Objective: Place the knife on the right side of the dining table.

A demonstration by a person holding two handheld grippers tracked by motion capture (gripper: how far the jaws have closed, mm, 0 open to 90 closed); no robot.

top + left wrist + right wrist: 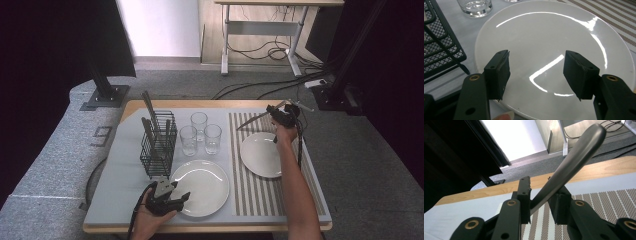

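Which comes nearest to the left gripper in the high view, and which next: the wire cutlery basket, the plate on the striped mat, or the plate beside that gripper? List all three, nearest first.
From the left gripper:
1. Near plate, just right of it.
2. Wire cutlery basket, behind it, left side.
3. Plate on the striped mat, far right.

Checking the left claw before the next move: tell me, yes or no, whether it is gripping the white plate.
No: the left claw stands open above the white plate, its pads apart with nothing between them.
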